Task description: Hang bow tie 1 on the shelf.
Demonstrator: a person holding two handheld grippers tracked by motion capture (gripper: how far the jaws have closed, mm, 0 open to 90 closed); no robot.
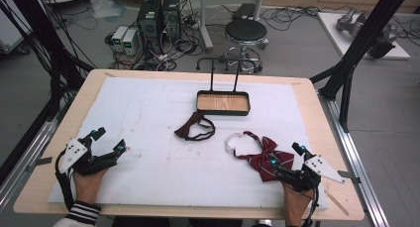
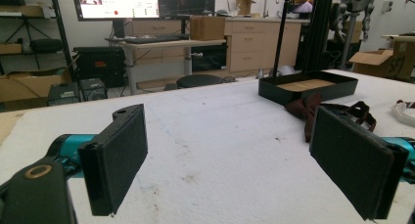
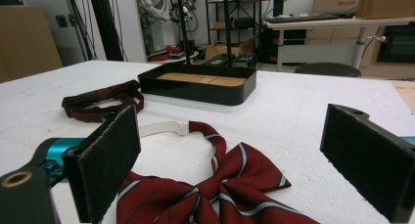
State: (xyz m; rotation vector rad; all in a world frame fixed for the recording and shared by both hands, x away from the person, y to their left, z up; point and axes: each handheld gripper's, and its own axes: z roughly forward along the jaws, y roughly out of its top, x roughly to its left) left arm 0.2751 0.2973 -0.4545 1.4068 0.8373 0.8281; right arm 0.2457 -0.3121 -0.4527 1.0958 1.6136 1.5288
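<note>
A striped red bow tie (image 1: 263, 156) (image 3: 210, 192) with a white strap (image 1: 234, 140) lies at the front right of the white mat (image 1: 163, 138). My right gripper (image 1: 286, 155) (image 3: 230, 160) stands open just behind it, jaws wide on either side of the bow. A dark maroon bow tie (image 1: 194, 128) (image 2: 313, 109) (image 3: 100, 104) lies mid-table. Behind it stands a black tray (image 1: 223, 103) (image 2: 306, 86) (image 3: 198, 84) with a wooden floor. My left gripper (image 1: 109, 140) (image 2: 230, 160) rests open at the front left, nothing between its pads.
A black stand (image 1: 224, 71) rises behind the tray. Beyond the far edge of the table are a stool (image 1: 245, 32) and computer towers (image 1: 158, 19) on the floor. Black frame posts (image 1: 356, 48) flank the right side.
</note>
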